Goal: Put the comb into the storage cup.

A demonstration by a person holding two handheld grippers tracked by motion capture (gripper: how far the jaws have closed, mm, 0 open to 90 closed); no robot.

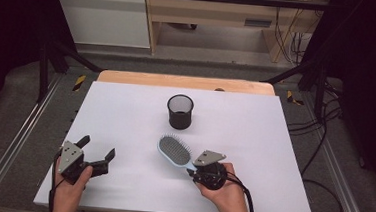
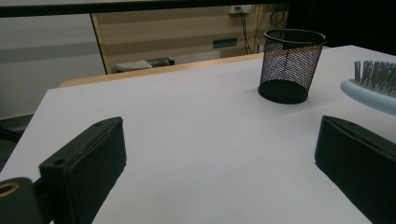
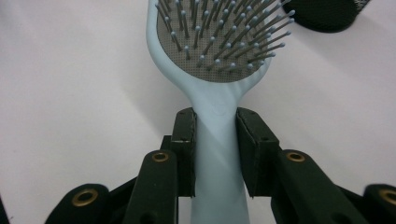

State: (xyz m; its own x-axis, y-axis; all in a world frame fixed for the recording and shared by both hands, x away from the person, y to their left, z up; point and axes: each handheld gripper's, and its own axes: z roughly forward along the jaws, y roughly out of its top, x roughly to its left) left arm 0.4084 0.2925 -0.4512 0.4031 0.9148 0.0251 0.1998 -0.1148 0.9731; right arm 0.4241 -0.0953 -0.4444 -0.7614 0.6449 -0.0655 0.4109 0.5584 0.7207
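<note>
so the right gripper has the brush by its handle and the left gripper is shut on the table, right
Not quite. The right gripper does hold the brush by its handle, but the left gripper is open, not shut: in the left gripper view its jaws stand wide apart with only bare table between them. It holds nothing.

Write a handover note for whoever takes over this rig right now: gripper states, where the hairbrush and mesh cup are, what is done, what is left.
Right gripper: shut on the handle of the light blue hairbrush, bristles facing up; the brush head looks lifted slightly off the white table.
Left gripper: open, nothing between its fingers, low over the table's near left part.
Black mesh cup: upright, nothing visible inside it, at mid-table just beyond the brush.
Done: brush grasped.
Left, most likely: carry the brush to the cup and stand it inside; the left gripper is free to steady the cup if it tips.
</note>
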